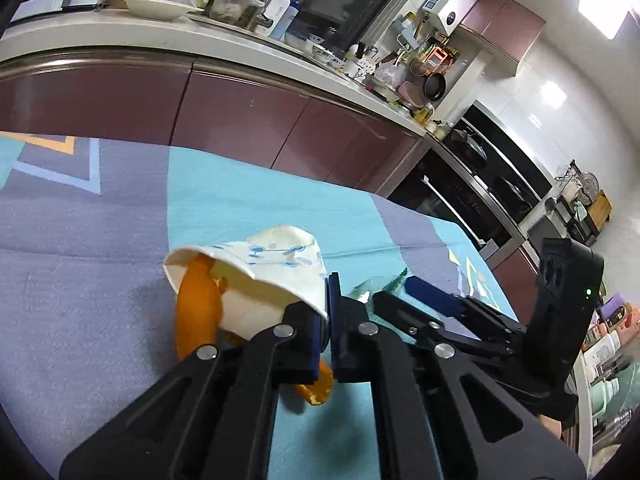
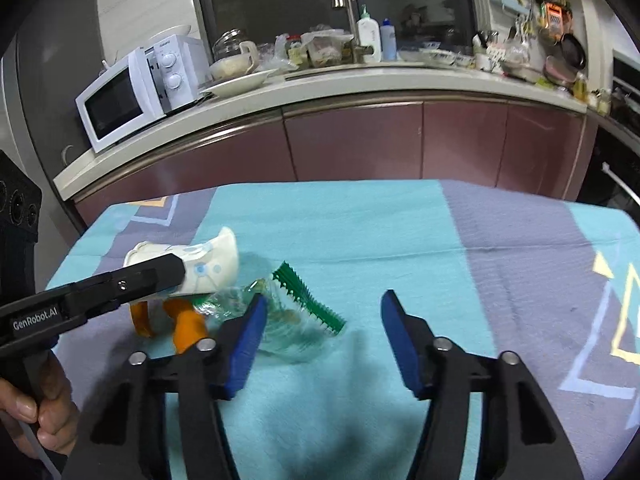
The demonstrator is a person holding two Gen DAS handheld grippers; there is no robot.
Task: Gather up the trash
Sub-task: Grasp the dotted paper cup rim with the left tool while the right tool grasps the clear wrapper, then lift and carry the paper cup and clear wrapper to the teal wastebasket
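Left gripper [image 1: 328,320]: jaws clamped together on the wall of the squashed white paper cup with blue print [image 1: 276,276].
Cup: lay on its side on the tabletop, strips of orange peel [image 1: 198,312] spilling from its mouth.
Right gripper [image 2: 324,332]: jaws apart, holding nothing, left pad touching the crinkled clear plastic wrapper with a green serrated edge [image 2: 308,304].
Doing it well: likely tilt the cup mouth-up so the peel stayed in; centre the wrapper before pinching.
Surface: tabletop under a turquoise and grey patterned cloth [image 2: 360,240].
Room: cluttered kitchen counter with maroon cabinets [image 2: 352,140] and white microwave [image 2: 136,92] behind.
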